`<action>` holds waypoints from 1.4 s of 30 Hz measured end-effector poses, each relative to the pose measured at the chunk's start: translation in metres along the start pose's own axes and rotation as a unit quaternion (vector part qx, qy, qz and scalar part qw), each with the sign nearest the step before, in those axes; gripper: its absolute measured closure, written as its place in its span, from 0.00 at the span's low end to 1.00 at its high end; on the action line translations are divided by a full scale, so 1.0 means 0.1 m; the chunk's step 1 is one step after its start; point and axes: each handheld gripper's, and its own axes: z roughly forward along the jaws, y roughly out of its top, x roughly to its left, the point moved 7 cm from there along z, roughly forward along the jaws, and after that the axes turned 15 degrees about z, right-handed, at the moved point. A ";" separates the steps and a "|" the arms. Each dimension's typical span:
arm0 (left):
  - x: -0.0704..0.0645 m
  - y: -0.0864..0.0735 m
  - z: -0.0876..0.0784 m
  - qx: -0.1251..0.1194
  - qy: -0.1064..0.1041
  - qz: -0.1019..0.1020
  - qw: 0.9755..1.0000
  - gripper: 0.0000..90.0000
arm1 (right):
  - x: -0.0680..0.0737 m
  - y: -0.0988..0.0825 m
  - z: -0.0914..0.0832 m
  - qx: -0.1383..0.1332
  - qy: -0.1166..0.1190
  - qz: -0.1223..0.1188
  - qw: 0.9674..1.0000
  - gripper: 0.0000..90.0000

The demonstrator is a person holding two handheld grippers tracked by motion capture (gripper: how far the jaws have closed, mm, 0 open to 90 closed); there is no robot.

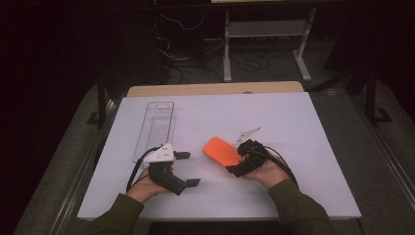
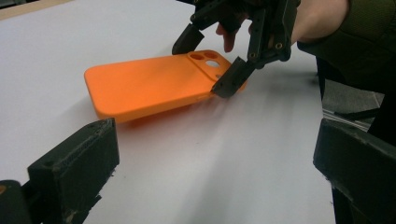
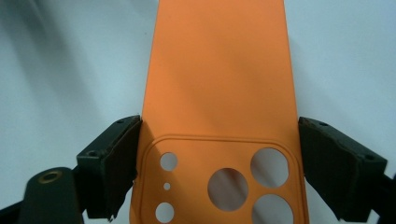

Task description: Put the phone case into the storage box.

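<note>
While left gripper [image 1: 187, 169] idles, right gripper [image 3: 219, 163] clamps orange case [image 3: 219, 79]

Dim room, bright table, soft blurred shadows

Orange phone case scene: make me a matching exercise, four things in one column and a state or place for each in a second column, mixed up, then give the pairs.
Things:
1. orange phone case
2. clear plastic tray
3. left gripper
4. right gripper

States or places:
A. open, holding nothing
B. shut on the camera-hole end of the case
C. empty, at the table's far left
D. raised off the white table at one end

Pairs: 1-D, 2-C, 3-A, 4-B
</note>
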 end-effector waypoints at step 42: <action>0.01 0.05 0.03 0.001 -0.003 0.007 1.000 0.00 | -0.30 -0.03 -0.27 0.002 0.033 -0.057 0.998 0.17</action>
